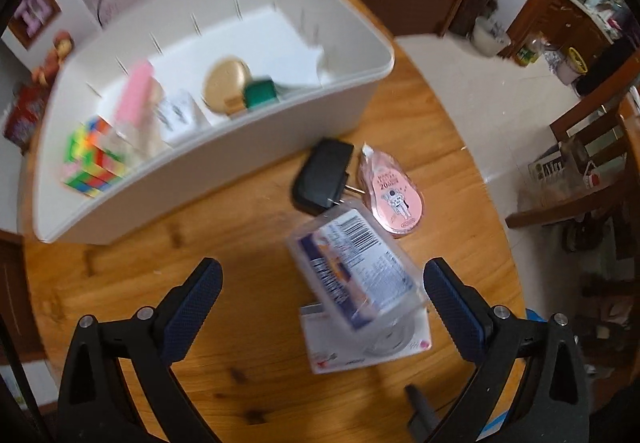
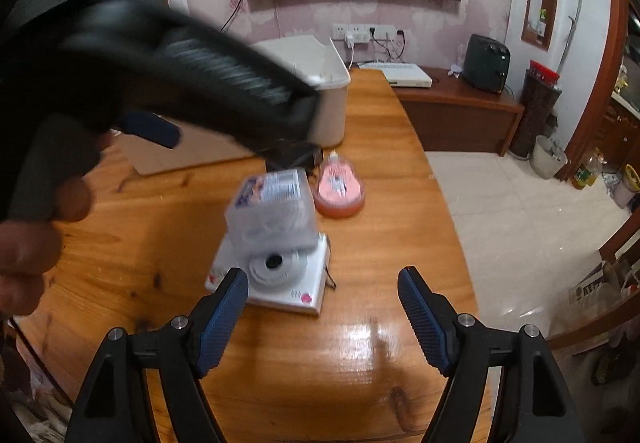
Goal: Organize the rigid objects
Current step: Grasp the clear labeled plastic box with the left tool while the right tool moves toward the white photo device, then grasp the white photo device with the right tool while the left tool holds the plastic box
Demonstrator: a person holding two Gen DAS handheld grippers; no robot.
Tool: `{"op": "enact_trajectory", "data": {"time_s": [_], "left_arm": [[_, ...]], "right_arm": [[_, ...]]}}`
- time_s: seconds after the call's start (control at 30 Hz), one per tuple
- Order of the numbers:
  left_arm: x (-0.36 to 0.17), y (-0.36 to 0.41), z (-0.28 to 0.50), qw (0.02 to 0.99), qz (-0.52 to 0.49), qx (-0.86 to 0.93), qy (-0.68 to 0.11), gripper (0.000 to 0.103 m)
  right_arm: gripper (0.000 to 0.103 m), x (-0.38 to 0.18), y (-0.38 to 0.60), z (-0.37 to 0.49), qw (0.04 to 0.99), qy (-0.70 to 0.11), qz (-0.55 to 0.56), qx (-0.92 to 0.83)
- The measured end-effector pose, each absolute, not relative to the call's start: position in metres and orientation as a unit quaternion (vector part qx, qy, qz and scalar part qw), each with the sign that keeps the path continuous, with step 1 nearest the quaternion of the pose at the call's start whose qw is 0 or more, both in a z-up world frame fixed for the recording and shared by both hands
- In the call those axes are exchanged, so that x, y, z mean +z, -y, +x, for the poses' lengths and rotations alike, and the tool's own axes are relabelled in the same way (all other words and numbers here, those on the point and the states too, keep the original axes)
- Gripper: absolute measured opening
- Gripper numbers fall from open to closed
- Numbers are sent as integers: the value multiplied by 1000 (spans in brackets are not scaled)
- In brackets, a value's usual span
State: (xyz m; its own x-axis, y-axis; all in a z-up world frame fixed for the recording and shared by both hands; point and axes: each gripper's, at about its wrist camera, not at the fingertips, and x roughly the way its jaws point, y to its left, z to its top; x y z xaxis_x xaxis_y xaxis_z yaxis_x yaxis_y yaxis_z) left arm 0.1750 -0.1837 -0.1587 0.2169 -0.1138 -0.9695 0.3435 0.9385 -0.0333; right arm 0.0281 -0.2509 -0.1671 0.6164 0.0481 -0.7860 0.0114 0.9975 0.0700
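The clear plastic box (image 1: 354,267) rests on the white camera (image 1: 368,343) on the worktop (image 1: 240,303), just ahead of the wide, empty left tongs (image 1: 322,307) toward their right finger, its long axis slanting across the gap, while the right tongs (image 2: 322,313), also open and empty, are farther back.

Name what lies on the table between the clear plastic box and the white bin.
A black charger lies there, beside the pink tape dispenser; the left wrist view shows it best.
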Motion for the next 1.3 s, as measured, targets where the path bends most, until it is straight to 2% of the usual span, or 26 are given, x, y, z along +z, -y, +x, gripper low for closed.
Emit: {"op": "enact_trajectory", "data": {"time_s": [0.27, 0.33, 0.37, 0.4, 0.7, 1.1, 1.3], "left_arm": [[-191, 195, 187, 738, 61, -108, -663, 99], [-198, 192, 187, 731, 53, -100, -673, 89], [-199, 191, 187, 725, 48, -103, -679, 76], [-202, 190, 187, 719, 45, -103, -686, 72], [-199, 160, 179, 730, 59, -110, -672, 69], [-190, 102, 156, 739, 64, -116, -660, 69], [-180, 80, 146, 746, 59, -124, -651, 69]], "right_arm": [[78, -178, 258, 26, 894, -444, 62, 15], [78, -179, 258, 27, 892, -447, 63, 18], [78, -179, 259, 28, 892, -448, 63, 20], [78, -180, 258, 29, 891, -449, 62, 22], [78, -181, 243, 40, 891, -450, 6, 58], [80, -182, 206, 55, 877, -404, -199, 170], [80, -177, 203, 67, 837, -427, -240, 241]]}}
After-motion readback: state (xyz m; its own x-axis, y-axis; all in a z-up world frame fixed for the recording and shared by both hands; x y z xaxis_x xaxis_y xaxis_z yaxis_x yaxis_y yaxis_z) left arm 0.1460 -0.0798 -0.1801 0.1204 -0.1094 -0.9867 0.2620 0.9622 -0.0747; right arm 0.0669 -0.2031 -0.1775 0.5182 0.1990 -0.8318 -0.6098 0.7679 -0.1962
